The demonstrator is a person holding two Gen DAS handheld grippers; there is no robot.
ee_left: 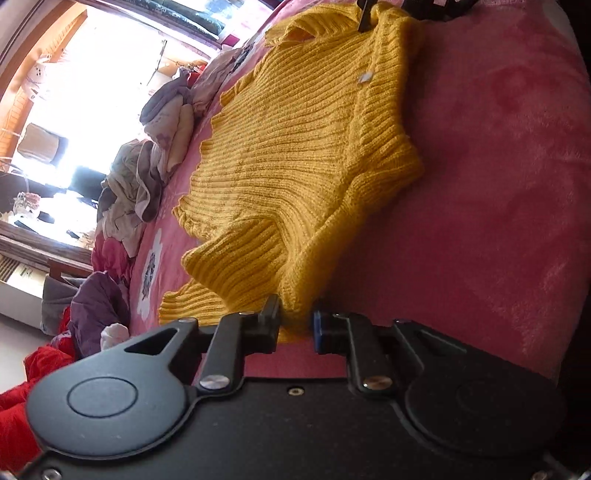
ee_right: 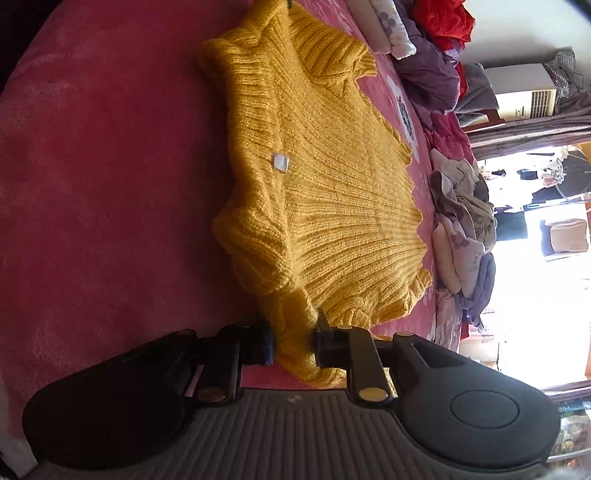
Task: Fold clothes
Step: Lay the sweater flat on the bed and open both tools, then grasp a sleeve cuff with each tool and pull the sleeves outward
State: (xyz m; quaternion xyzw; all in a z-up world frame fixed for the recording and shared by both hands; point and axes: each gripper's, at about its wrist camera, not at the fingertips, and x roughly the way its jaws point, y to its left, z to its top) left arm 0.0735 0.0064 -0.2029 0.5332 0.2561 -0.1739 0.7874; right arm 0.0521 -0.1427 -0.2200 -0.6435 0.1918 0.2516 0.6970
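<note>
- Left wrist view: the left gripper has its fingers standing slightly apart, with a corner of the yellow knitted sweater between them. The knit touches the left-hand finger; whether the blue-padded finger opposite presses it cannot be told.
- The sweater lies spread on the pink bed cover, running straight ahead from the fingertips. A folded-over ribbed part sits just beyond them.
- A small white tag shows on the knit, well ahead of the fingers.
- At the far end of the sweater the tip of the other gripper meets the fabric.
- To the left of the fingers, along the far edge of the bed, lies a pile of clothes. Behind it is a bright window.
- Right wrist view: the right gripper has its fingers narrowly parted, with a bunched yellow end of the sweater filling the gap and touching both.
- The sweater extends forward from these fingers across the bed cover; the white tag lies ahead of them.
- To the right of the fingers lies the pile of clothes, with purple and red bedding further along.
</note>
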